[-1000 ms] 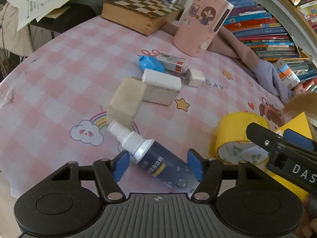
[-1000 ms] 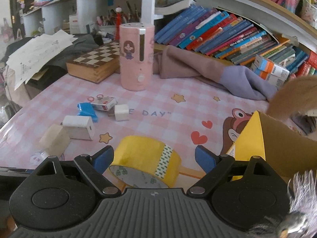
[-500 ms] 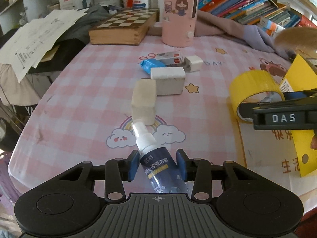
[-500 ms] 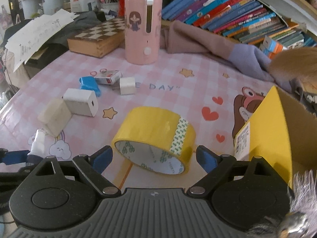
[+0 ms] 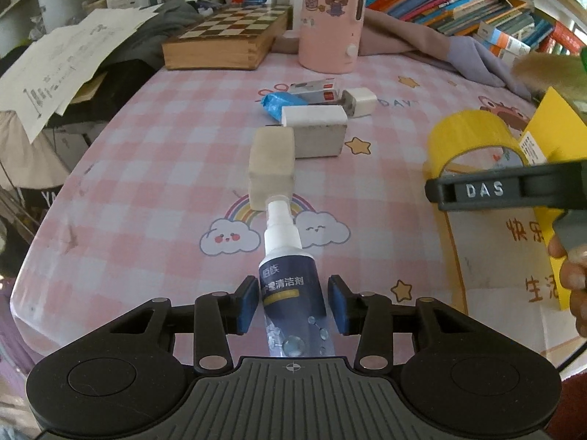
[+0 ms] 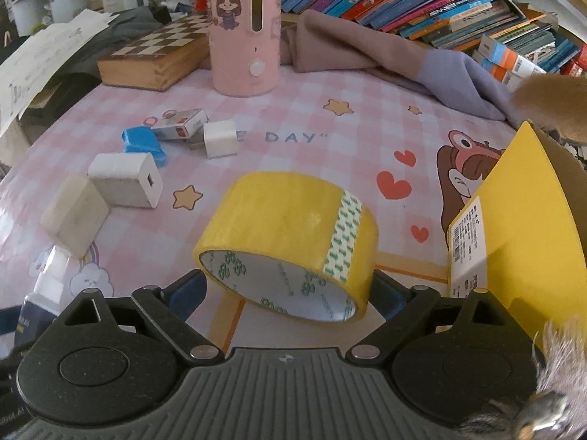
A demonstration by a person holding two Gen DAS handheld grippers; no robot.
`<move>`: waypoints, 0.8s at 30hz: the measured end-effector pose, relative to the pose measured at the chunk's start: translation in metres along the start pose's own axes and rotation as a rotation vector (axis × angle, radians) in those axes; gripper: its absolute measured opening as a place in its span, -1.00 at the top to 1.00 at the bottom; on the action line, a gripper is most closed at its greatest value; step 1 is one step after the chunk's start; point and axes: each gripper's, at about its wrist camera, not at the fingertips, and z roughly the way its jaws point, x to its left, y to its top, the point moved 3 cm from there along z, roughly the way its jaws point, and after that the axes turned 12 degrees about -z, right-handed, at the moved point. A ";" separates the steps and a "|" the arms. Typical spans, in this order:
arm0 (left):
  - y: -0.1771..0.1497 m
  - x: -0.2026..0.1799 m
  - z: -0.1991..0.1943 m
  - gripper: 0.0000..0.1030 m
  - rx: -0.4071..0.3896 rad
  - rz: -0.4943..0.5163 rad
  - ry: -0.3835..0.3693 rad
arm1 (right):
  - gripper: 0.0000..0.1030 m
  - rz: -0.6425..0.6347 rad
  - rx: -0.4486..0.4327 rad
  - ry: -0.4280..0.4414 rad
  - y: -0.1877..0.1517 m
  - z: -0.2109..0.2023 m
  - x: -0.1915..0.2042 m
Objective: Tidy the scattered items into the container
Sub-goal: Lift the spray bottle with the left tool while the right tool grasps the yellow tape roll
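Clamping the spray bottle [image 5: 290, 286] lengthwise, your left gripper [image 5: 291, 302] points its nozzle away; your right gripper [image 6: 290, 293] straddles the tape roll [image 6: 290, 234], jaws apart, yellow box [image 6: 521, 227] just right.

Soft, even daylight fills both views, brightest along the far edge of the table [image 5: 154, 168], where the white shelving looks washed out. Shadows under objects are faint and short. A sheen lies on the yellow tape roll [image 6: 290, 212]. Fisheye distortion bends the table's edges; the corners go dark, focus stays sharp centrally.
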 end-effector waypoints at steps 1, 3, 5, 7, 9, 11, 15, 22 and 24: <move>-0.001 0.000 0.000 0.21 -0.002 0.007 0.001 | -0.82 0.003 0.000 -0.002 0.001 0.001 0.000; -0.001 0.000 -0.001 0.21 -0.004 0.012 0.000 | -0.82 0.007 0.000 -0.005 0.001 0.002 0.000; -0.001 0.001 -0.001 0.21 -0.004 0.013 -0.001 | -0.82 0.007 0.000 -0.011 0.002 0.002 0.001; -0.002 0.000 -0.002 0.21 -0.004 0.019 0.000 | -0.82 0.005 -0.001 -0.018 0.003 0.004 0.001; -0.004 0.000 -0.002 0.21 -0.004 0.028 0.004 | -0.83 0.009 -0.001 -0.025 0.004 0.005 0.000; -0.006 -0.002 -0.003 0.21 -0.009 0.043 0.010 | -0.85 0.013 0.002 -0.036 0.004 0.006 -0.002; -0.007 -0.003 -0.003 0.21 -0.021 0.047 0.016 | -0.83 0.021 0.022 -0.052 0.004 0.014 -0.004; -0.007 -0.001 -0.003 0.39 -0.040 0.015 0.015 | -0.11 0.042 0.016 -0.063 0.003 0.016 -0.013; -0.006 0.000 -0.004 0.39 -0.039 -0.006 0.013 | 0.09 0.032 -0.004 -0.053 0.006 0.013 -0.014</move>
